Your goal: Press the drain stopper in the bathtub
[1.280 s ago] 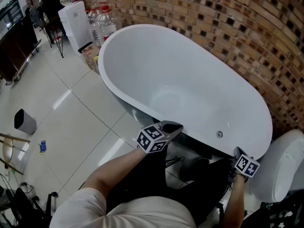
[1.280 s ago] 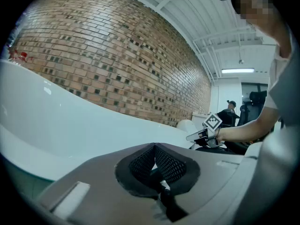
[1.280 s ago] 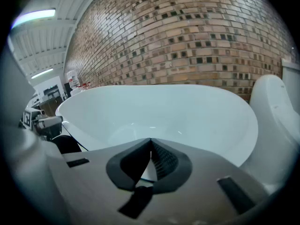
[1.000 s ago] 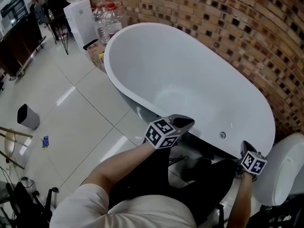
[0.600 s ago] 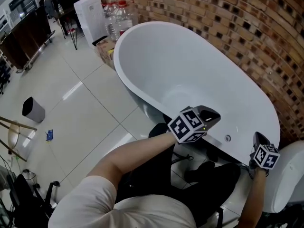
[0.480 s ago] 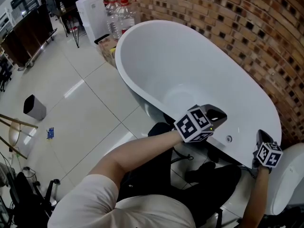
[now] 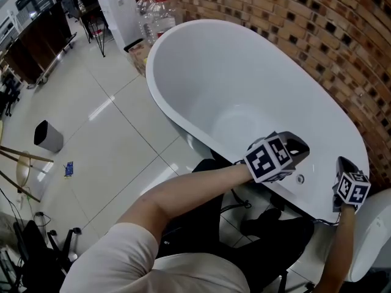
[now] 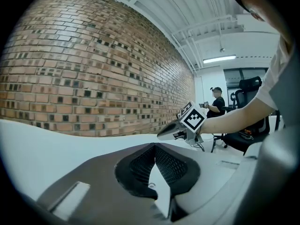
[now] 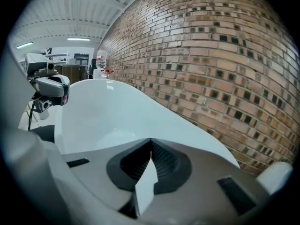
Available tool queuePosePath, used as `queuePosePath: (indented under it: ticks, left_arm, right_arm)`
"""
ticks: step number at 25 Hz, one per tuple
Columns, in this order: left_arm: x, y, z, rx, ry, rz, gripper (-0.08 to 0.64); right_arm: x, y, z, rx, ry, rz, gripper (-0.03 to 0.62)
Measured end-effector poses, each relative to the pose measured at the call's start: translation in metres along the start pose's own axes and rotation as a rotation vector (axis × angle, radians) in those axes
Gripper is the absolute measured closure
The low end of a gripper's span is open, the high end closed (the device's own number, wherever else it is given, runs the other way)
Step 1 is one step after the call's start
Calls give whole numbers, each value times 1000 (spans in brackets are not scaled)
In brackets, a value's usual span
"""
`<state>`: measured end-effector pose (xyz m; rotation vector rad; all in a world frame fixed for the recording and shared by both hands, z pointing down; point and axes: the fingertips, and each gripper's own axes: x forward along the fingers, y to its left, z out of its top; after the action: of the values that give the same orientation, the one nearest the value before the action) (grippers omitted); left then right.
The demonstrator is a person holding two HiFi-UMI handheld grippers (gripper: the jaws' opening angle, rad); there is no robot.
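Observation:
The white oval bathtub (image 7: 183, 47) fills the middle of the head view. A small round chrome fitting (image 7: 299, 179) sits on its near inner wall; I cannot make out a stopper on the tub floor (image 7: 241, 118). My left gripper (image 7: 303, 145) hovers over the near rim, just above that fitting, jaws shut and empty. My right gripper (image 7: 339, 162) is at the rim's right end, also shut on nothing. In the left gripper view the shut tips (image 8: 154, 145) point along the tub toward the right gripper (image 8: 185, 124). The right gripper view shows its shut tips (image 9: 151, 152) over the tub interior (image 9: 98, 116).
A brick wall (image 7: 305, 23) curves behind the tub. Water bottles (image 7: 160, 11) and a white unit (image 7: 119, 8) stand at its far end. A grey bin (image 7: 47, 136) is on the tiled floor. A white toilet (image 7: 374, 237) stands at the right. A person (image 8: 216, 104) stands in the background.
Both grippers have moved forward and to the right, from beside the tub's outer edge to over its near rim. The head view has swung with them. Jaws stay shut.

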<state>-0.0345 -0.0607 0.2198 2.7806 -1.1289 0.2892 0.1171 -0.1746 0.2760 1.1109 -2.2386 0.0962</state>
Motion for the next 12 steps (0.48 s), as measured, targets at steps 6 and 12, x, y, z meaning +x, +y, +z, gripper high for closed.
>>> queuePosePath:
  ticks: [6, 12]
  left_arm:
    - [28, 7, 1, 13, 26, -35, 552]
    - [53, 18, -6, -7, 50, -56, 552]
  right_arm:
    - [32, -11, -6, -12, 42, 10, 577]
    - [61, -18, -20, -8, 89, 25, 577]
